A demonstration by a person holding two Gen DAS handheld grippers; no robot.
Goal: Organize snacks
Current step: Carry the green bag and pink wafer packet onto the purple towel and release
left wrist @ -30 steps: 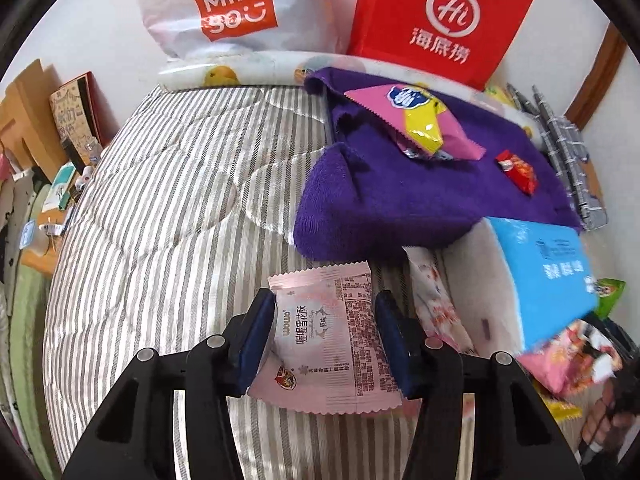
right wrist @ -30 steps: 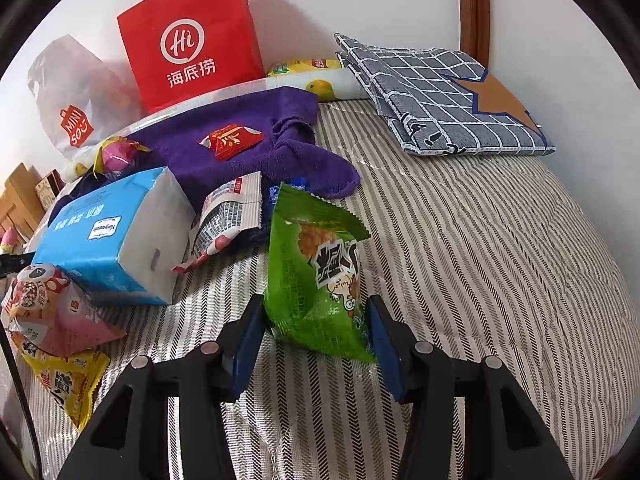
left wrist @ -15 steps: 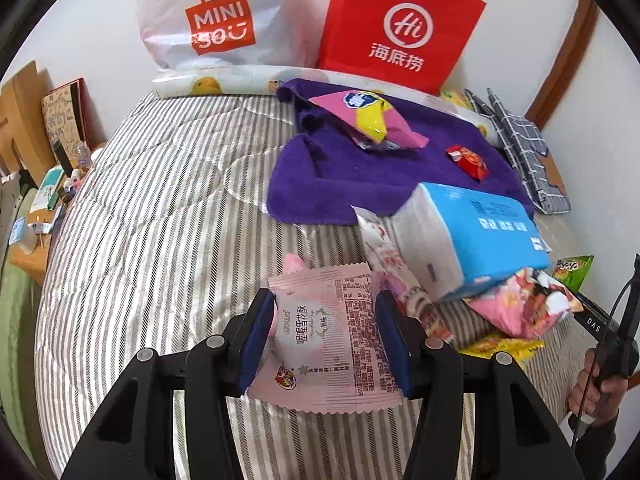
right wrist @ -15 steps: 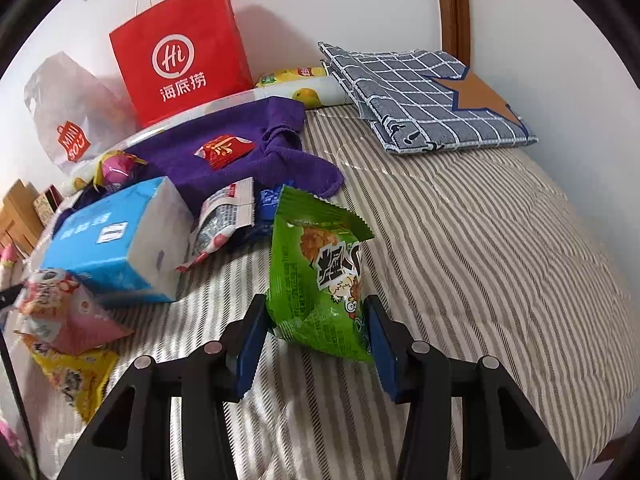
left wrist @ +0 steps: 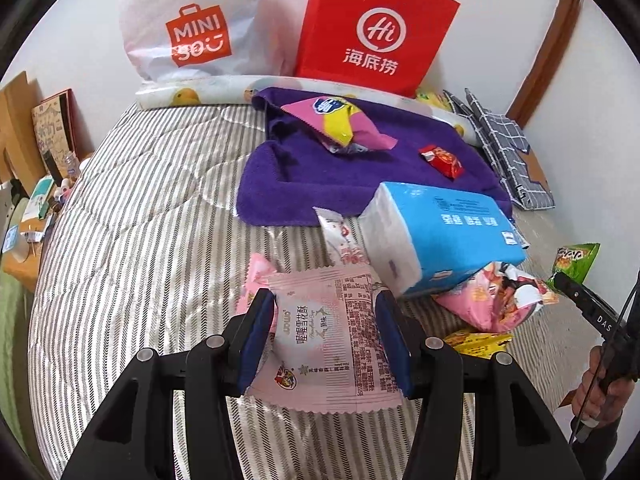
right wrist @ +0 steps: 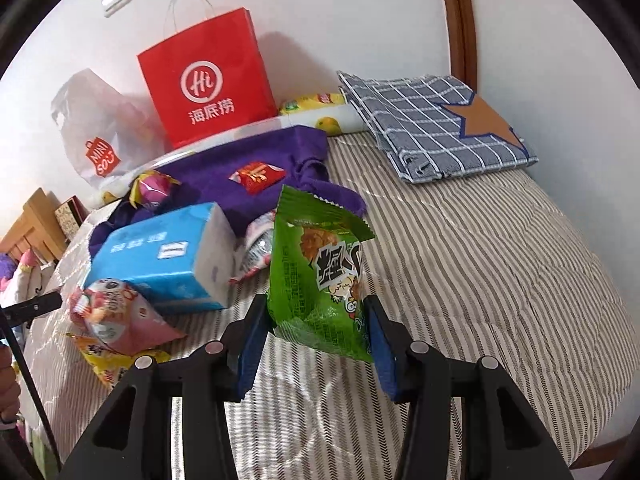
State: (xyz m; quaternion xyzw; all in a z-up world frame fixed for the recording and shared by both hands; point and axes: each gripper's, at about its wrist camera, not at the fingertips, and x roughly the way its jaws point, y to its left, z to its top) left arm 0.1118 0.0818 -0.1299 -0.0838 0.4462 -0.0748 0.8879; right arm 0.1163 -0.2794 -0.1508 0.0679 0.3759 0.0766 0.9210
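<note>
My left gripper is shut on a pale pink snack packet, held flat above the striped bed. My right gripper is shut on a green snack packet, held upright off the quilt. That green packet also shows at the right edge of the left wrist view. Loose snacks lie around a blue tissue pack: a pink bag, a yellow packet and a white-red packet. A small red packet and a pink-yellow bag rest on the purple towel.
A red paper bag and a white plastic bag stand against the wall. A folded grey checked cloth lies at the bed's far right. The striped quilt stretches right. A person's hand holds the other gripper's handle.
Both grippers have risen and drawn back from the pile with their packets still held. The left view has swung right, bringing the tissue pack and pink bag fully into sight.
</note>
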